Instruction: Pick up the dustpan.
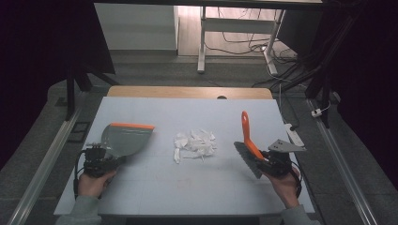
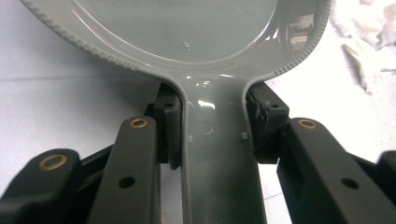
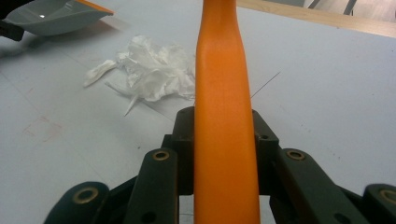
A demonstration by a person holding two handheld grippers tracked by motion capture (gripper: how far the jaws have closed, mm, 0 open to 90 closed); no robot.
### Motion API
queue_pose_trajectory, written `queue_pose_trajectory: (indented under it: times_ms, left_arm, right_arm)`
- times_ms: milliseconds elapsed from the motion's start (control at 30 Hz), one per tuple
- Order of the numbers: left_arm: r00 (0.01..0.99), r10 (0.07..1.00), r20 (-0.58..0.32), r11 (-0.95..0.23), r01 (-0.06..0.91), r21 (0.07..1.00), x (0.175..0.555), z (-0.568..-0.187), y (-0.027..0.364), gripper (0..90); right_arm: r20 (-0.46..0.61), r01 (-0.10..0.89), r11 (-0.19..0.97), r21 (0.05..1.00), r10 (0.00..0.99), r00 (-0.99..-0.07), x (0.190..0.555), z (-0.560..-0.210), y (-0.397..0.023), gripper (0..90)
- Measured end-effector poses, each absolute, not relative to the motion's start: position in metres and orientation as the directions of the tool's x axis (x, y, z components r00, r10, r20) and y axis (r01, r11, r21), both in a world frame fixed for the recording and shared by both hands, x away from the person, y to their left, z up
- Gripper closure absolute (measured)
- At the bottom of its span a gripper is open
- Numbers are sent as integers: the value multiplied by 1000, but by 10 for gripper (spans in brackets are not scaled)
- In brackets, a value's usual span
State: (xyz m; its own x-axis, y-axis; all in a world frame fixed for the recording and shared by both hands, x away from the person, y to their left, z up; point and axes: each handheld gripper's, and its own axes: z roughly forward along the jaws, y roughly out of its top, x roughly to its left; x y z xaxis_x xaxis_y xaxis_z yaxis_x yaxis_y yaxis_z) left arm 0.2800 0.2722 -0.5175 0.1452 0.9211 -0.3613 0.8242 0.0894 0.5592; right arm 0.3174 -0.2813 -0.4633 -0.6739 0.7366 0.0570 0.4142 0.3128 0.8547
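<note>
The left gripper [image 2: 212, 140] clamps the grey dustpan [image 1: 126, 139] by its handle; the high view adds its orange lip. The right gripper [image 3: 223, 149] pinches the brush [image 1: 248, 140] by its orange handle, bristles near the table's [image 1: 155, 187] right edge. White paper scraps [image 1: 195, 143] lie between them, open tabletop all round
</note>
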Motion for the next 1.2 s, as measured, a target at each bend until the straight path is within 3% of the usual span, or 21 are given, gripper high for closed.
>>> queue_pose_trajectory:
  times_ms: [1200]
  left_arm:
    - [422,850,-315,-69,682,728,268,-505,298,612]
  right_arm:
    - [63,401,292,869,737,-673,316,-461,-280,702]
